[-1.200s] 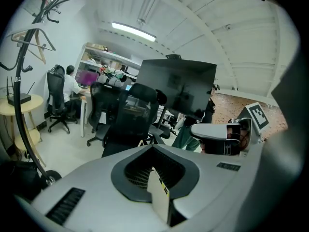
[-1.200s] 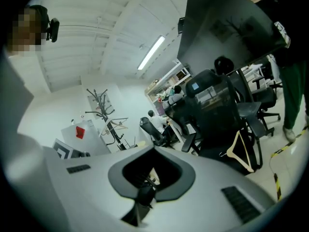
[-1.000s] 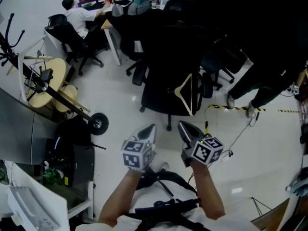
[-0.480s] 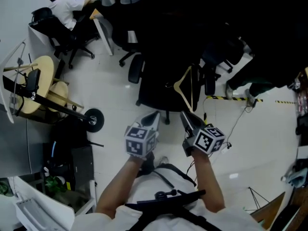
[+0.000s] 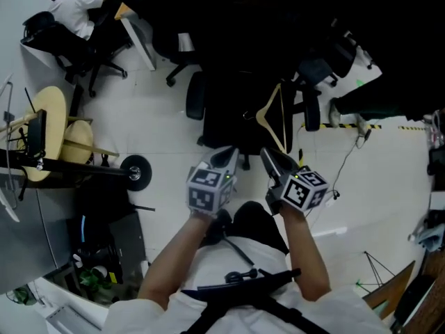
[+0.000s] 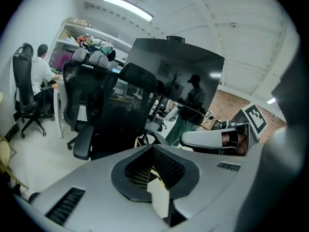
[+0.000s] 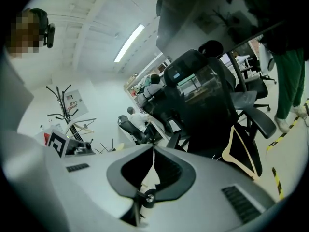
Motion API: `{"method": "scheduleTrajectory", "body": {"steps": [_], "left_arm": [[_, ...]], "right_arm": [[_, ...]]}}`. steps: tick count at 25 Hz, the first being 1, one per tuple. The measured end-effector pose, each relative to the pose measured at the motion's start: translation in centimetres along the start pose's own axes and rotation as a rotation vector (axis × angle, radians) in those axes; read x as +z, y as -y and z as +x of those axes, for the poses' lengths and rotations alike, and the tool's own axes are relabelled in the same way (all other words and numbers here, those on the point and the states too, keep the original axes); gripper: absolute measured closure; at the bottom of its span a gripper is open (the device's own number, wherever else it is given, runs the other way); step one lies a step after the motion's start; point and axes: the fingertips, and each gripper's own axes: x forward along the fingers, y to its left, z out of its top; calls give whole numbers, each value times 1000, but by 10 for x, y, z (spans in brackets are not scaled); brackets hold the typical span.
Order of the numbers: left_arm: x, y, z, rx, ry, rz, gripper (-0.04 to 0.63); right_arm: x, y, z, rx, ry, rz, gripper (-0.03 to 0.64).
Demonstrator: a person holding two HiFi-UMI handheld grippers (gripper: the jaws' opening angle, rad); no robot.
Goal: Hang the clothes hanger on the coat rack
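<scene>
Open-plan office here: black swivel chairs [image 6: 104, 112] on a pale floor [image 5: 161, 136], a person [image 6: 41, 76] seated at a desk [image 5: 138, 32], strip light [image 6: 127, 7] overhead.

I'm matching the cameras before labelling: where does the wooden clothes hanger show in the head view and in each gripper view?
Head view: the clothes hanger sits just above centre, against the black office chair.
Left gripper view: I cannot make the hanger out; the chair fills the middle.
Right gripper view: the hanger is at lower right, against the lower part of the chair.
Shared landmark: that black office chair.
</scene>
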Motion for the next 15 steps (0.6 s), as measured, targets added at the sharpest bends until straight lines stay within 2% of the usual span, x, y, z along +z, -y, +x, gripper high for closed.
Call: {"method": "scheduleTrajectory", "body": {"steps": [3,7,9,15], "left_arm": [[1,-7,17,-9,-16,-10,597],[-12,-12,45,-29,-56,-30,597],[-21,-13,59,-34,-79,-33,597],[-41,-23,113,-24,-153,-72,598]], "right_arm": [[2,16,9,-40,-4,5,586],[-5,58,23,-101,-32,32,495],[-16,83,31,-131,-62,36,481],[-41,173,63,-238,-201,-79,435]]}}
